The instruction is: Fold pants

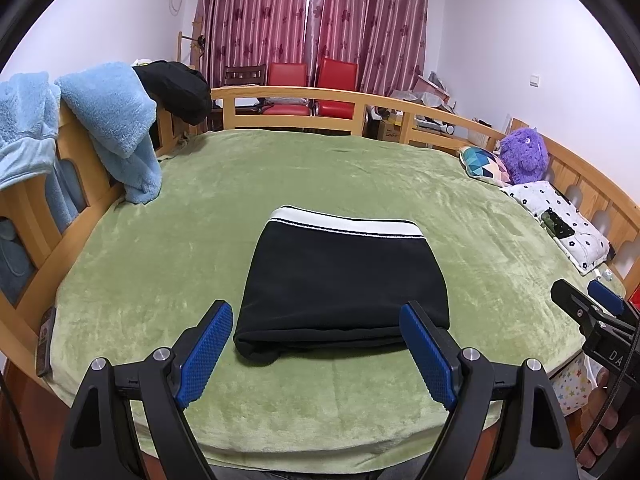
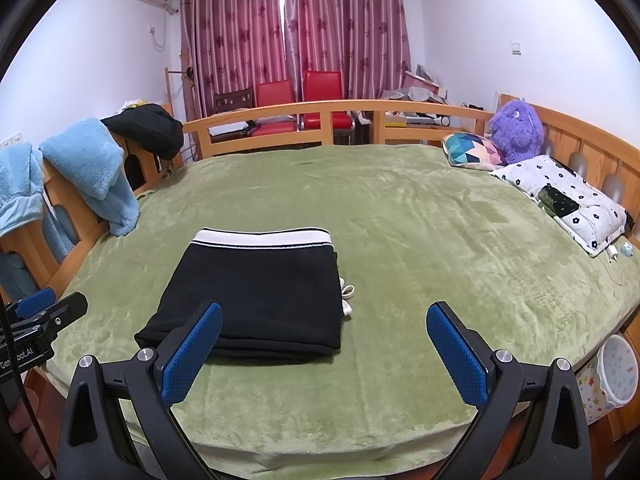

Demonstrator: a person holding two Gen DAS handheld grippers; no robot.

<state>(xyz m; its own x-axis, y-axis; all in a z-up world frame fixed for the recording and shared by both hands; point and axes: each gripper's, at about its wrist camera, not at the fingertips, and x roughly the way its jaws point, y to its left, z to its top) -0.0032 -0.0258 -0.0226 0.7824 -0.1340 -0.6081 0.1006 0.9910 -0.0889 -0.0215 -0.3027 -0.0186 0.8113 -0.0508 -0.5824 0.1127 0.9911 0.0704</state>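
Pants: the black pants (image 1: 340, 280) lay as a compact folded rectangle near the front edge of the bed, white waistband (image 1: 344, 222) on the far side, the thick folded edge nearest you. In my judgement the folding looked finished or nearly so.

Drawstring: from the right wrist view, a white cord loop (image 2: 347, 298) poked out at the right side of the bundle; likely it had simply been left untucked.

Bed: the green fleece cover (image 1: 360, 168) gave you a broad flat surface for folding, which probably explains why the pants sat in its open middle front.

Left gripper: your left gripper (image 1: 316, 354) stood wide open with nothing between its blue pads; it hovered just short of the folded edge, touching no cloth.

Right gripper: your right gripper (image 2: 324, 354) also stood wide open and empty, to the right of the bundle; its left finger overlapped the near corner in view, but I could not tell whether it touched.

Placement reason: both tools were held back and apart, which I read as the pose of a release or a pause.

Surroundings: a blue fleece garment (image 1: 116, 128) hung over the wooden rail, a purple plush toy (image 2: 518, 130) and pillows lay at the far right, clear of the work.

Writing: the left tool's body, seen from the right wrist view, carried partly hidden lettering (image 2: 16, 356) ending in ".AI"; the right tool showed the letters "DA" (image 1: 616, 356). No label was readable on the pants.
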